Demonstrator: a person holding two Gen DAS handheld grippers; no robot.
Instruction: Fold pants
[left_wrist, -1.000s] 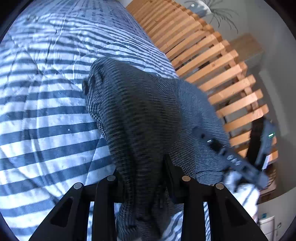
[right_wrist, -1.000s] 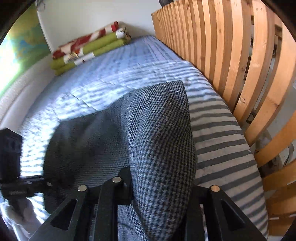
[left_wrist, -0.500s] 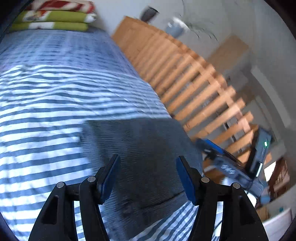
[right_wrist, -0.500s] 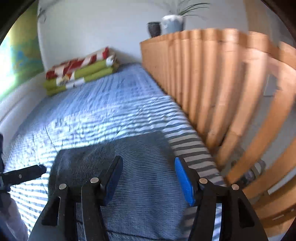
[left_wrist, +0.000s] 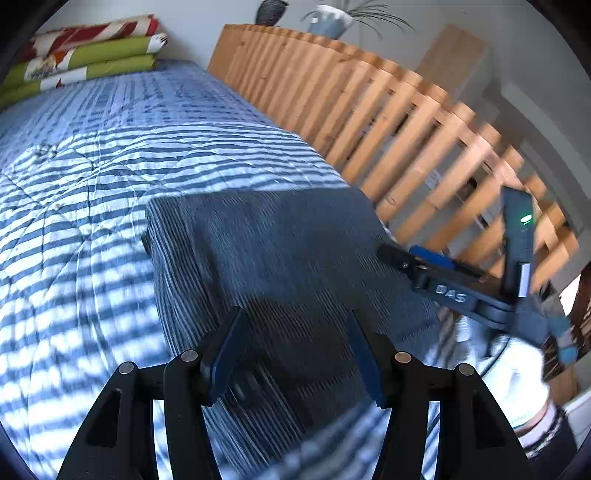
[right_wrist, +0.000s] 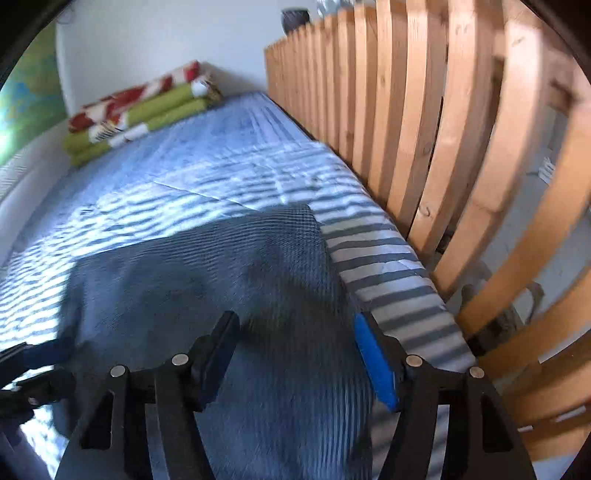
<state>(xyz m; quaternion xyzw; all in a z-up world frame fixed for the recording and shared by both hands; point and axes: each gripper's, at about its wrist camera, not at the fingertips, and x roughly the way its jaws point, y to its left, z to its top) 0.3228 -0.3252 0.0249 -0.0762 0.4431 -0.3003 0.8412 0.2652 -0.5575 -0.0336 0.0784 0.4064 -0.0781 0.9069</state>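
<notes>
The dark grey checked pants (left_wrist: 280, 251) lie folded flat on the blue striped bedspread (left_wrist: 92, 155), near the bed's right edge. My left gripper (left_wrist: 295, 332) hovers open over their near end, nothing between its blue pads. In the left wrist view the right gripper (left_wrist: 402, 254) reaches in from the right over the pants' edge. The right wrist view shows the same pants (right_wrist: 229, 273) below my right gripper (right_wrist: 295, 336), which is open and empty too. The left gripper's tip (right_wrist: 40, 354) shows at that frame's left edge.
A wooden slatted rail (left_wrist: 388, 122) runs along the bed's right side, close to the pants (right_wrist: 424, 147). Folded green and red blankets (left_wrist: 81, 55) are stacked at the bed's far end. A plant pot (left_wrist: 328, 22) stands on the rail top. The bedspread (right_wrist: 192, 173) lies open beyond the pants.
Both grippers let go of the pants, which dropped flat onto the bedspread. Both opened and pulled back and up from the cloth.
</notes>
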